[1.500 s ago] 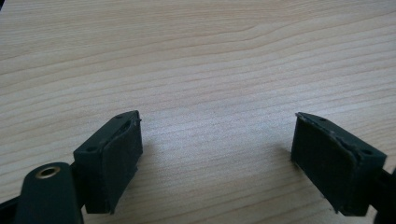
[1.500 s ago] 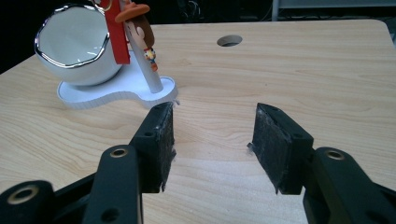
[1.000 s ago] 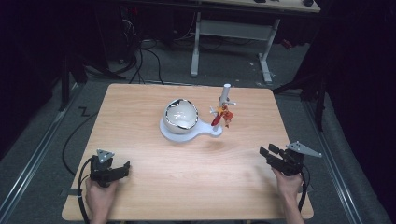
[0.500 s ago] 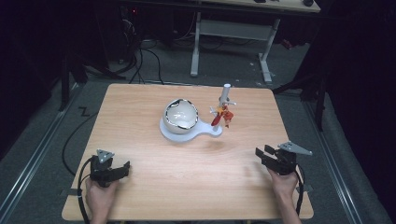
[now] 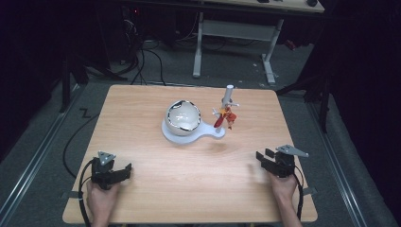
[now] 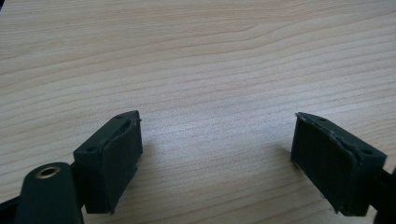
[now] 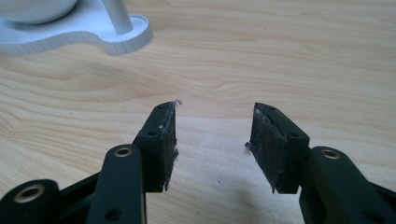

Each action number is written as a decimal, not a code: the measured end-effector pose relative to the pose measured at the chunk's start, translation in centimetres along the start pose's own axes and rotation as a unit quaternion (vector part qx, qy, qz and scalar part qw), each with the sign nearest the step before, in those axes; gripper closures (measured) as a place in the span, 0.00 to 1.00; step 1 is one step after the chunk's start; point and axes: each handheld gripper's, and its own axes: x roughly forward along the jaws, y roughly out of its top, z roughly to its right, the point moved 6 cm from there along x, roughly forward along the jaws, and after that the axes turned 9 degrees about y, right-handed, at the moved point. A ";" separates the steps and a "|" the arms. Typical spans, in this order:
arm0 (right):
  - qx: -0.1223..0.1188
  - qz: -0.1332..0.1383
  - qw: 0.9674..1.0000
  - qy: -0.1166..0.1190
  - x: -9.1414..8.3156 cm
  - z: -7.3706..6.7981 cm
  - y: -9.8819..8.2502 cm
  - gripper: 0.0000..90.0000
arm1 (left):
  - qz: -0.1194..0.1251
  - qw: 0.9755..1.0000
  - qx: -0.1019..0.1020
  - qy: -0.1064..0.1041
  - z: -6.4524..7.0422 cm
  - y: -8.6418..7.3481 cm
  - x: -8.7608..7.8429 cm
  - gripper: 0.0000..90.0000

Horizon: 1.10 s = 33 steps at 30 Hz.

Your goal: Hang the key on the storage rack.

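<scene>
**Both my grippers spread, nothing held**

My left gripper [image 6: 217, 158] gapes wide over bare table [image 5: 142, 118]. My right gripper [image 7: 212, 144] is parted less, also empty. The white stand [image 5: 189, 132], bearing a sphere and a red-orange piece, sits mid-table, well apart from both.

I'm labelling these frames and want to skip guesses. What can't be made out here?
- Red and orange piece on the white stand: too small in the high view to identify.
- Stand's post: top cut off by the right gripper view's upper edge.
- Round white shell: inside unclear in the high view.
</scene>
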 end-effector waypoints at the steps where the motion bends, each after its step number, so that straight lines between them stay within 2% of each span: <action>1: -0.002 -0.001 1.000 0.000 0.1 0.1 -0.1 0.56 | 0.000 1.000 0.000 0.000 0.0 0.0 0.0 0.19; 8: -0.003 -0.011 1.000 -0.008 0.2 0.2 -0.4 0.56 | 0.000 1.000 0.000 0.000 0.0 0.0 0.0 0.19; 17: -0.023 -0.023 0.999 -0.024 0.9 0.4 -0.7 0.55 | 0.000 1.000 0.000 0.000 0.0 0.0 0.0 0.19; 33: -0.027 -0.053 0.997 -0.047 1.7 0.6 -1.3 0.51 | 0.000 1.000 0.000 0.000 0.0 0.0 0.0 0.19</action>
